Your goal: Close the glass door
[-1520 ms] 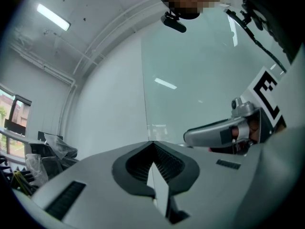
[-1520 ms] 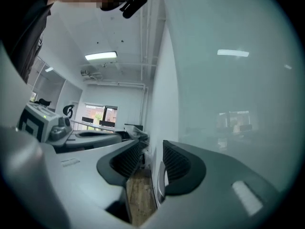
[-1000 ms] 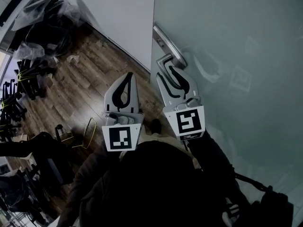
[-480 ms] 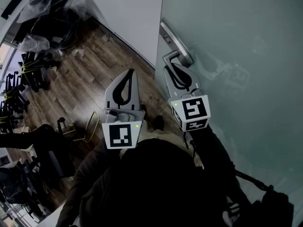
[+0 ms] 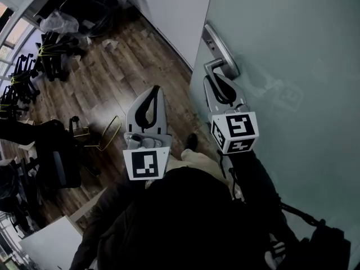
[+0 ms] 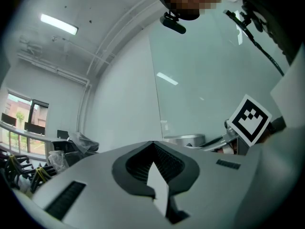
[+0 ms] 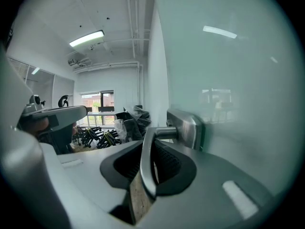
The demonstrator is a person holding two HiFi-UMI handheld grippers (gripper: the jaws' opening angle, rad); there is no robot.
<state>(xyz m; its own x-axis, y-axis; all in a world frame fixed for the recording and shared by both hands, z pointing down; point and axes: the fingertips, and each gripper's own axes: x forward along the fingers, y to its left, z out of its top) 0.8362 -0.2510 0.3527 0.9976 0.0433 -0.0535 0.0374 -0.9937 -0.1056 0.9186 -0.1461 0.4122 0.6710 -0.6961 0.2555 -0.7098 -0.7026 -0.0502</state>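
Grips the door handle [image 7: 147, 168] with the right gripper [image 5: 216, 79], both pads pressed against the sides of the lever. Takes the lever deep into the hollow between the jaws, with its short neck and the metal backplate [image 7: 188, 130] just past the fingertips. Belongs to the glass door [image 5: 292, 49], which fills the whole side to the right of that gripper and ahead of it.

Lies lengthwise along the gripper's own line: comes out of the backplate on the neck, then bends back toward the gripper's body, free end nearest the marker cube. Stands with the backplate upright on the glass in the right gripper view, close to the door's edge.

Hangs the left gripper [image 5: 153, 91] beside and to the left of the right one, clear of the door, jaws together with tips meeting and nothing between them.

Meets a white wall [image 5: 174, 10] ahead and to the left of the right gripper, just beyond the door's edge; cannot tell whether edge and wall touch. Shows a wooden floor [image 5: 107, 83] below both grippers. Leaves a yellow wire frame [image 5: 104, 136] on the floor near the left gripper's left side. Has stacked black chairs [image 5: 34, 66] and plastic-wrapped bundles [image 5: 62, 21] well off to the left and ahead, apart from the door.
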